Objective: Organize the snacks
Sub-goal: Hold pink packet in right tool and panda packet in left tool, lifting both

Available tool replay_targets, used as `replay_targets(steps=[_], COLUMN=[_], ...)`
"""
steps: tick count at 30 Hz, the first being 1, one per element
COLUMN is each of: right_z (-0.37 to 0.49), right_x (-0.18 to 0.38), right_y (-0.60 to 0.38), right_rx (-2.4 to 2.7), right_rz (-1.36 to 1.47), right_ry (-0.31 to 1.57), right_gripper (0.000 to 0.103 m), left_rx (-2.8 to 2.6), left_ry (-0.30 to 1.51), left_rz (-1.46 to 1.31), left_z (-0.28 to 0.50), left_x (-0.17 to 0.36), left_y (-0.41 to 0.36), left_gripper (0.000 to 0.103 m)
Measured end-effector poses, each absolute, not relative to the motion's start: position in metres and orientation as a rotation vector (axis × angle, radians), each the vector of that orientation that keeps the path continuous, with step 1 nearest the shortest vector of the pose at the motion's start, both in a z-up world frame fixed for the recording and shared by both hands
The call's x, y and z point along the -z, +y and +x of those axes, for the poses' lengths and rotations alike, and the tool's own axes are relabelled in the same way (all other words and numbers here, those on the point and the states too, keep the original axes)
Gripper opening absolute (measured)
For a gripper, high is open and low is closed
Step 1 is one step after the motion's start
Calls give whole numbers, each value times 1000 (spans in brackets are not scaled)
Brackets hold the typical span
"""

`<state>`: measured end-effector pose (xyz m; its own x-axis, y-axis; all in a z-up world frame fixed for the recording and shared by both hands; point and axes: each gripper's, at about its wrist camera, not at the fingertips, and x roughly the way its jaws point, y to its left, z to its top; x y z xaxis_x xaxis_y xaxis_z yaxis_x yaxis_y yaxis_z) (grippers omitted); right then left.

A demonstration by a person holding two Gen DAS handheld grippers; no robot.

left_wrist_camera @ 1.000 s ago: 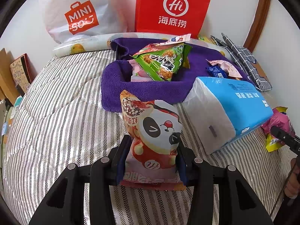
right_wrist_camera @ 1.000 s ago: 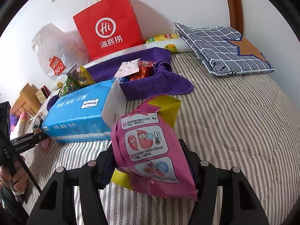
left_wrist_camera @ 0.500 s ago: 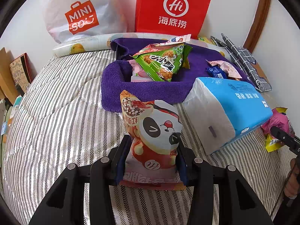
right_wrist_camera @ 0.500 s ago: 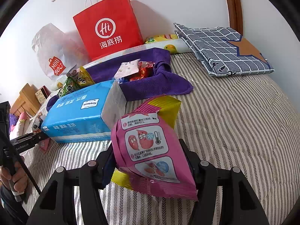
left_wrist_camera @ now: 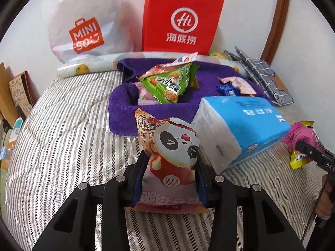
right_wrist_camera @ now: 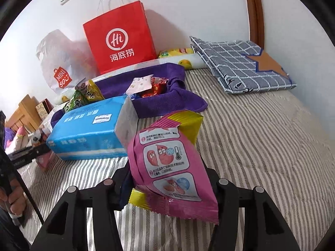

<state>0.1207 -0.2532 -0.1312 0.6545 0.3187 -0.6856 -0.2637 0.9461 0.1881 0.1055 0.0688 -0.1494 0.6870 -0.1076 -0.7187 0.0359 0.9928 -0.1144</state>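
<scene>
While both tools hang over the striped bed, left gripper (left_wrist_camera: 170, 168) clamps the panda snack pack (left_wrist_camera: 170, 161); blue tissue pack (left_wrist_camera: 240, 123) lies between; right gripper (right_wrist_camera: 167, 179) clamps the pink snack pack (right_wrist_camera: 169, 163); purple towel basket (left_wrist_camera: 125, 117) beyond.

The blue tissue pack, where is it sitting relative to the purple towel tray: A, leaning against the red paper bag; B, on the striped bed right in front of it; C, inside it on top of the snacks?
B: the blue tissue pack lies on the striped bed, just in front of the purple towel tray, outside its rim.
</scene>
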Motion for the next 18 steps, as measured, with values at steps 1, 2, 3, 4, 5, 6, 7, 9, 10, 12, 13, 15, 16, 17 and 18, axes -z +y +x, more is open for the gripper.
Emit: replay_targets(steps=[1,2,3,4,5,6,7,9,10,12,13,15,16,17,18], right_z=[117,113,109,104,101,97,94,90,89,88,87,86,86,86,86], right_x=[131,130,129,127,125,123,121,117,114,110,108,104,102,100,98], right_y=[-253,-252,-251,-251,-251,-252,-253,-254,-255,-255,-255,-254,-253,-253,-252], right_rx=[-331,-334,-339,-343,-343,-341,-339,-333,-331,-328,-326,-322,-319,-317,-315], right_rz=[70,67,65,60,59,59,60,69,74,79,81,79,78,78,81], right_ry=[791,790,789,786,783,777,771,761,756,748,744,734,729,724,719], right_gripper=[51,51,51,51,51,51,51,51,51,51,51,51,51,51,51], left_rx=[80,82,87,95,102,110,119,130,131,131,133,140,145,151,155], left_ry=[806,803,803,806,812,818,823,827,827,821,816,808,806,802,795], left_rz=[-91,-90,-94,-107,-119,-135,-152,-173,-178,-181,-182,-185,-185,-183,-178], left_z=[104,102,101,98,97,95,93,88,85,80,77,72,69,67,64], left_x=[148,148,147,147,148,148,149,148,147,143,140,135,132,129,125], left_y=[68,68,68,68,68,68,68,69,69,69,69,69,68,68,66], left_gripper=[42,42,42,42,42,42,42,41,41,41,41,42,41,41,41])
